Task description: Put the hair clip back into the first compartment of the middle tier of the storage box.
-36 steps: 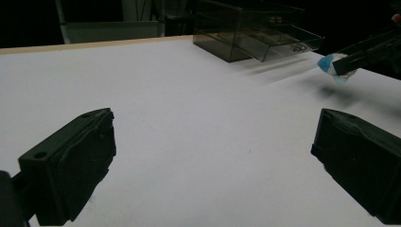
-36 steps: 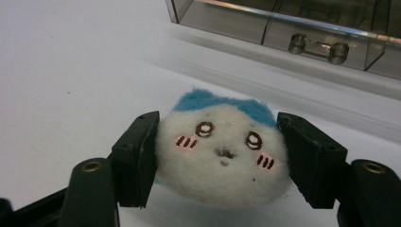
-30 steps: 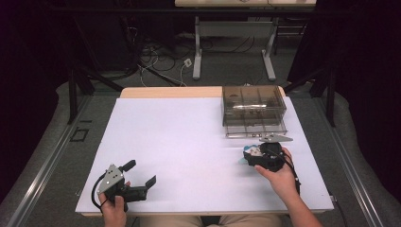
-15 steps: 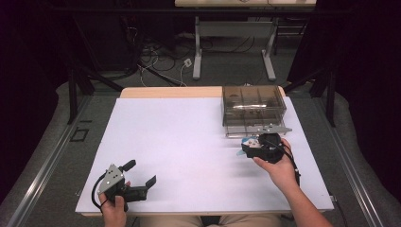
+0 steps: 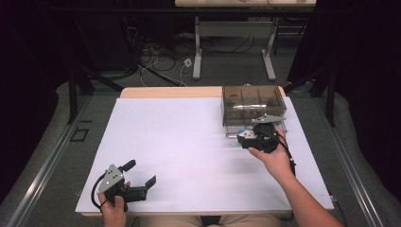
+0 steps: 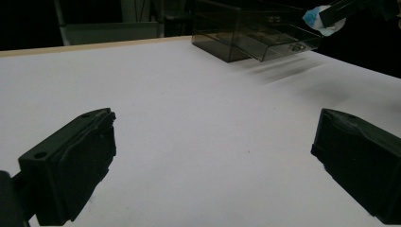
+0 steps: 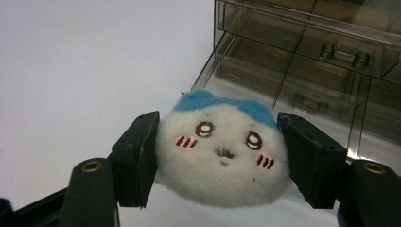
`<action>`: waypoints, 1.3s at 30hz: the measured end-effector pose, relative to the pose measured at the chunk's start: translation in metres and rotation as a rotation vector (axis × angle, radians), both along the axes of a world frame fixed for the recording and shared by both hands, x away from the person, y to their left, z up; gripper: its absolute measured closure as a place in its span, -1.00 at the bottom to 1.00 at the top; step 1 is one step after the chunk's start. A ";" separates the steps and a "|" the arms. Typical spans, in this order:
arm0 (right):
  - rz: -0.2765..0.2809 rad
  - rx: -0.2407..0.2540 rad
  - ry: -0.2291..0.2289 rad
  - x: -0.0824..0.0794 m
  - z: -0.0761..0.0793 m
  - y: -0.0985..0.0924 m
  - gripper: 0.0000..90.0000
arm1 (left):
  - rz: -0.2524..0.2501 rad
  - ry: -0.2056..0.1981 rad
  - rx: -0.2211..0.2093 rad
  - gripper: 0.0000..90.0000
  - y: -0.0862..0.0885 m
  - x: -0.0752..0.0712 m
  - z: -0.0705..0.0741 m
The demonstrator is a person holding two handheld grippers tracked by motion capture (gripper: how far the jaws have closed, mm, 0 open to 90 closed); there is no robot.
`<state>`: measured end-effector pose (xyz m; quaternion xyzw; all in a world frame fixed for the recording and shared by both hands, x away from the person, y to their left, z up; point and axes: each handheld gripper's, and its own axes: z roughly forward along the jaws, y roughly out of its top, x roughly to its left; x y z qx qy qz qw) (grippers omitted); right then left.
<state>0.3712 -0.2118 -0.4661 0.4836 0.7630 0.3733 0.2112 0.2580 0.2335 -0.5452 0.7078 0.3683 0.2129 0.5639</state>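
Note:
A small white plush toy [image 7: 222, 165] with a blue top and a stitched face sits squeezed between my right gripper's [image 7: 217, 137] two black jaws. In the high view the right gripper [image 5: 247, 138] hangs above the table just in front of the smoky clear drawer box [image 5: 253, 101], with the plush toy [image 5: 244, 135] at its tip. The box's lowest drawer [image 6: 283, 42] is pulled out toward me. My left gripper [image 5: 139, 173] rests at the near left of the table with its jaws wide apart; nothing lies between them in the left gripper view [image 6: 217, 165].
A white sheet [image 5: 189, 142] covers the table. The drawer box stands at its far right corner. Beyond the table are grey floor, cables and table legs [image 5: 198, 52]. Dark curtains hang on both sides.
My right gripper has risen and moved away from me toward the drawer box, carrying the plush toy. The left gripper has stayed where it was.

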 end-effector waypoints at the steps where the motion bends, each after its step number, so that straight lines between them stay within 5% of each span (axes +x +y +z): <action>1: 0.001 0.000 -0.002 0.002 0.001 0.001 -0.27 | 0.003 0.001 0.000 -0.99 0.000 0.000 0.000; 39: -0.027 -0.003 0.029 0.060 -0.008 0.024 -0.27 | 0.000 0.004 -0.002 -0.99 0.002 0.000 0.000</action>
